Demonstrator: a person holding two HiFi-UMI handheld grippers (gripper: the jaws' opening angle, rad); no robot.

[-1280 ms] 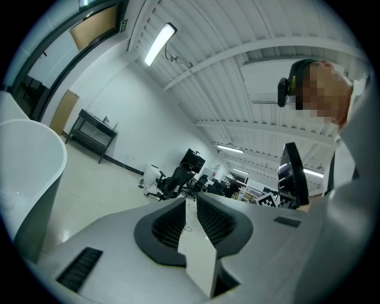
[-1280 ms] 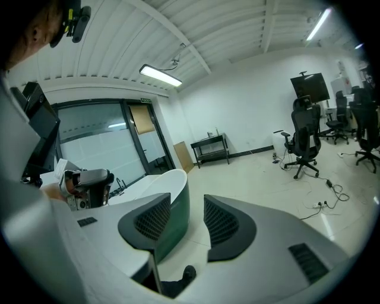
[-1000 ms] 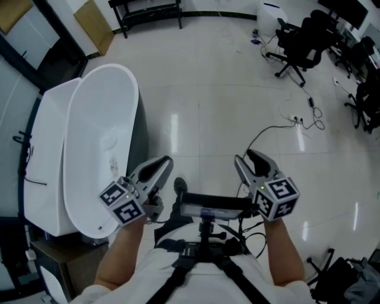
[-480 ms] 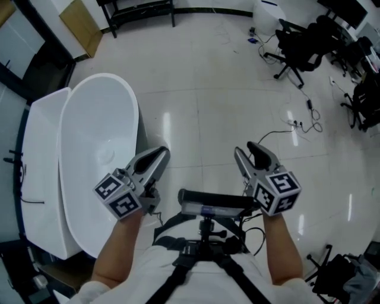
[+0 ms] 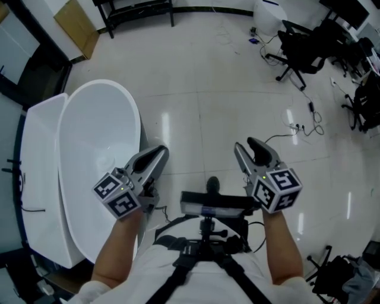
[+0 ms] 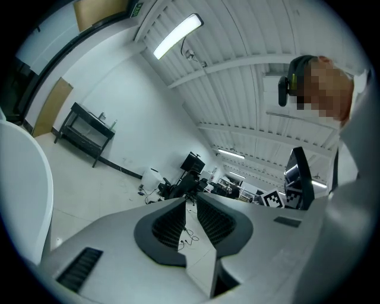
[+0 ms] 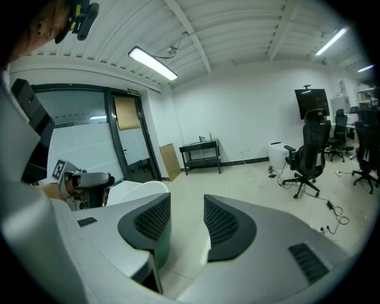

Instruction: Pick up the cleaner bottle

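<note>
No cleaner bottle shows in any view. My left gripper (image 5: 155, 157) is held low at the left, beside the rim of a white bathtub (image 5: 77, 113). Its jaws stand only a narrow slit apart, with nothing between them, and the left gripper view (image 6: 189, 205) shows floor through the slit. My right gripper (image 5: 252, 149) hangs over the bare floor at the right. It is open and empty, and the right gripper view (image 7: 187, 217) shows a wide gap between its pads.
A black camera rig (image 5: 208, 205) sits on the person's chest between the arms. Office chairs (image 5: 303, 41) and floor cables (image 5: 297, 122) are at the far right. A black bench (image 5: 133, 9) and a cardboard sheet (image 5: 76, 27) stand by the far wall.
The view has swung slightly, so the bathtub sits further left and lower in the picture. Both grippers hold about the same pose in front of the body.
</note>
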